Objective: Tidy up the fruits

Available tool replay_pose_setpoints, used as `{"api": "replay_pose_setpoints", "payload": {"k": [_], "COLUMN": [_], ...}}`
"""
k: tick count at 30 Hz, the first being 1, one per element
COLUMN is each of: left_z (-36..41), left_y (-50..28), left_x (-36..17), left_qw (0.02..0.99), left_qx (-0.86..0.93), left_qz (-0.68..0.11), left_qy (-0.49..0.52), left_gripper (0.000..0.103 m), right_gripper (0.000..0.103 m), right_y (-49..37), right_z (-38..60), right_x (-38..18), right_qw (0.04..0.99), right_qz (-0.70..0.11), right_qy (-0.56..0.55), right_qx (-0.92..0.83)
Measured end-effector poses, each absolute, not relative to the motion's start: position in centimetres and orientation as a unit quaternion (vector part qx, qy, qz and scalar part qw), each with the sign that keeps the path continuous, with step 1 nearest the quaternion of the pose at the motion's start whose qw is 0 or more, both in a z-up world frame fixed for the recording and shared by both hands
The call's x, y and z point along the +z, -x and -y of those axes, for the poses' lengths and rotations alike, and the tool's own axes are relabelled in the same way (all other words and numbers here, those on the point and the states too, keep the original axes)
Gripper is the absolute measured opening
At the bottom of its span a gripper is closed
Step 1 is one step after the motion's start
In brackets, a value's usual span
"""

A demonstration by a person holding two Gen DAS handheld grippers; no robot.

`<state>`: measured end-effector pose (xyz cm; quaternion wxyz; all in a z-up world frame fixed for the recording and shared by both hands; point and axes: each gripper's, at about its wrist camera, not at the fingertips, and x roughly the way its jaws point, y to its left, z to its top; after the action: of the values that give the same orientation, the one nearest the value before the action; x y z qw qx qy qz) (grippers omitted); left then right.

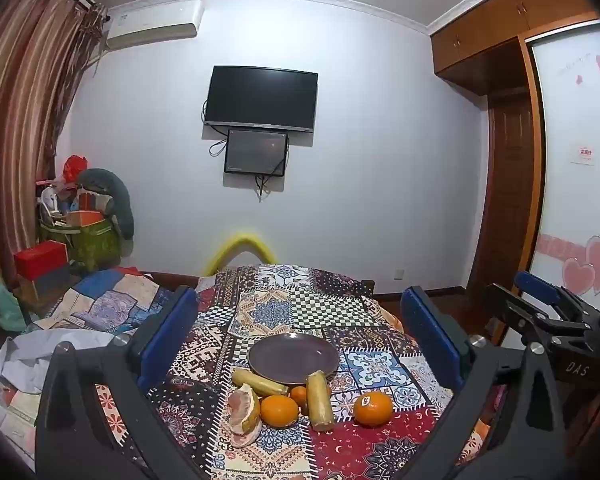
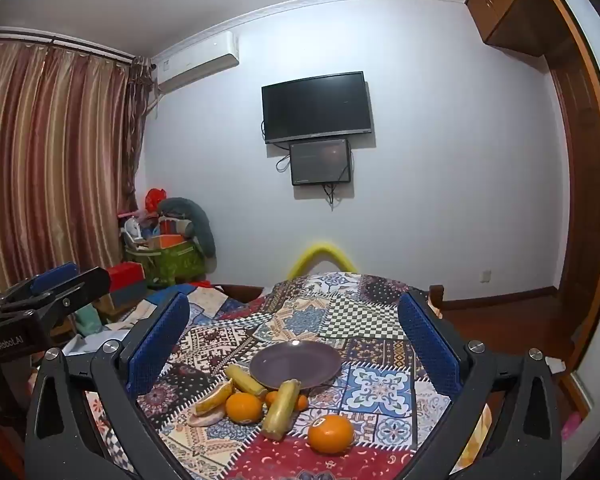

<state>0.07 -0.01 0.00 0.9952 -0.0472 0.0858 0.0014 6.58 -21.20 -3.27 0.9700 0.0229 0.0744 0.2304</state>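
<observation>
A: What is nearest the left tool (image 1: 300, 336) and the right tool (image 2: 294, 344)?

B: Both hang above the near edge of the table (image 1: 332, 304) with its patchwork cloth, jaws spread wide, nothing between the blue pads.

A: And the fruit?

B: Closest, a stickered orange (image 2: 331, 433) lies alone to the right. Left of it, a cluster: a pomelo piece (image 1: 243, 410), a second orange (image 1: 279, 411) touching it, a yellow-green stick (image 1: 320, 400) lying lengthwise, and a small orange (image 1: 299, 396) tucked behind that stick.

A: Further back?

B: Another yellow-green stick (image 1: 258, 381) lies just at the front rim of a dark plate (image 1: 294, 358), which holds nothing. On the wall beyond hangs a television (image 1: 261, 98).
</observation>
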Motion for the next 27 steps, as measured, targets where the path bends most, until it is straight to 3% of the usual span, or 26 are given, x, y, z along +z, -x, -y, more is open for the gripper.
{"api": "replay_pose_setpoints", "payload": {"k": [27], "left_z": [-0.1], "left_y": [-0.4], "left_x": [-0.2], "left_qw": [0.995], "left_qx": [0.002], "left_qz": [-0.088], "left_qy": [0.043], "left_gripper": [0.103], "right_gripper": [0.103], "right_y": [-6.6], "right_z": [21.4], "right_x": [-3.1], "right_qw": [0.97], "right_qz": [-0.081], "right_qy": [-0.023], "right_qx": [0.228]}}
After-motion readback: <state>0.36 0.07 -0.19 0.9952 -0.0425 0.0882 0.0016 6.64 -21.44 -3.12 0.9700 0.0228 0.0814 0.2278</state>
